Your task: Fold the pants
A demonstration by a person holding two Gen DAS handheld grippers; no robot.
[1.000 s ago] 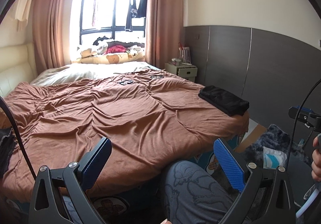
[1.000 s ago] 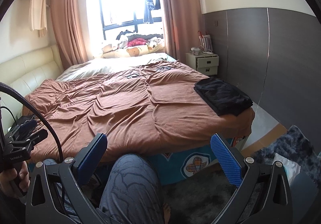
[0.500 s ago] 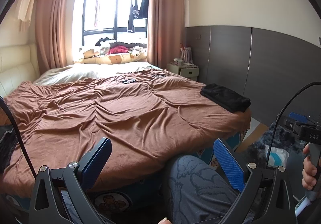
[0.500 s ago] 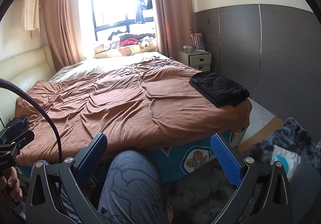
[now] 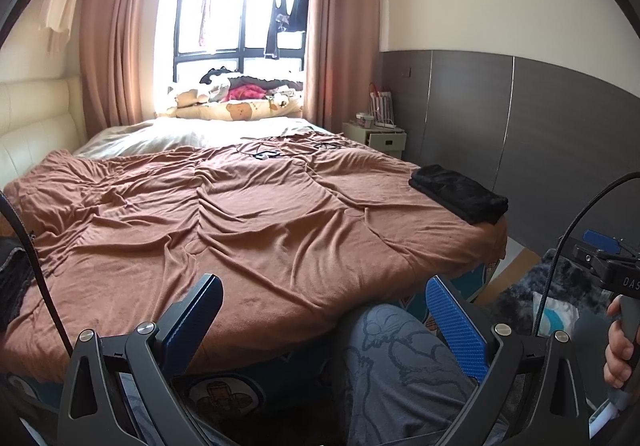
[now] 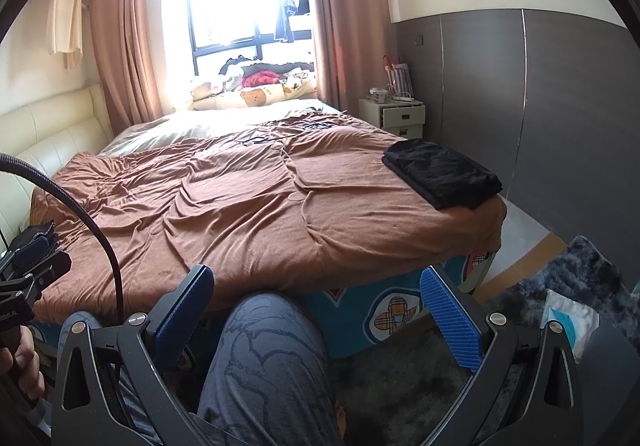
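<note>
Folded black pants (image 5: 460,192) lie at the right corner of the bed on the brown blanket (image 5: 248,214); they also show in the right wrist view (image 6: 442,170). My left gripper (image 5: 320,310) is open and empty, held low in front of the bed's near edge above a knee in grey patterned trousers (image 5: 400,362). My right gripper (image 6: 316,306) is open and empty, also low before the bed, far from the pants.
A dark garment (image 5: 12,282) lies at the bed's left edge. A white nightstand (image 6: 394,118) stands at the back right. A dark shaggy rug (image 6: 580,278) with a white packet (image 6: 570,320) covers the floor on the right. A grey panelled wall (image 5: 540,134) runs along the right.
Both grippers have shifted and tilted slightly, so the bed sits a little differently in view. Both stay open and empty. The folded pants have not moved.
</note>
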